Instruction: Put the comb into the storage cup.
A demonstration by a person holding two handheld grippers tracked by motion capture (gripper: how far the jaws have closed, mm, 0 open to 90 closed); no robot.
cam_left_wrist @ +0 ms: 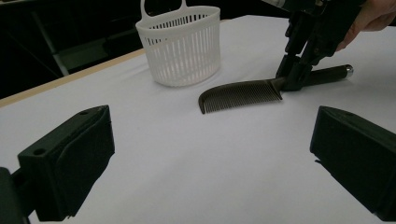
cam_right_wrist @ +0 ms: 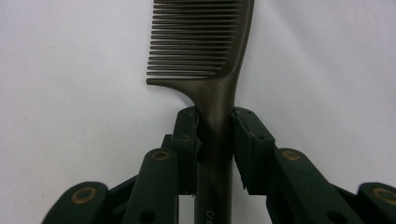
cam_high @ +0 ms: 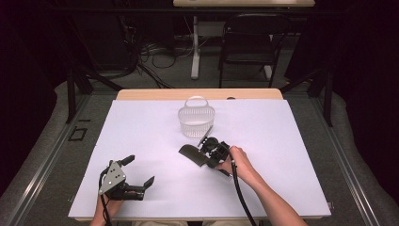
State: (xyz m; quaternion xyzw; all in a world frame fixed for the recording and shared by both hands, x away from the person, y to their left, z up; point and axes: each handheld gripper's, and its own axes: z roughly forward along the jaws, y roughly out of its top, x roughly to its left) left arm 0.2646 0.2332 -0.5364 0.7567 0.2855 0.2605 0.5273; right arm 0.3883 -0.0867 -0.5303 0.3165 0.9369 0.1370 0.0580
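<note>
Now the right hand-held gripper [cam_right_wrist: 215,135] pinches the dark comb [cam_right_wrist: 205,51] by its handle, just behind the teeth.

Flat on the white-covered desk [cam_high: 141,136] lies the comb, just in front of the white slatted basket [cam_high: 196,120] and apart from it, its toothed end toward the person's left; the gripper's two black jaws sit against either side of the handle (a faint sliver of gap may remain on one side). Meanwhile the left hand-held gripper [cam_high: 136,172] rests near the desk's front left edge, well apart from the comb, its jaws spread wide with nothing between them.
</note>
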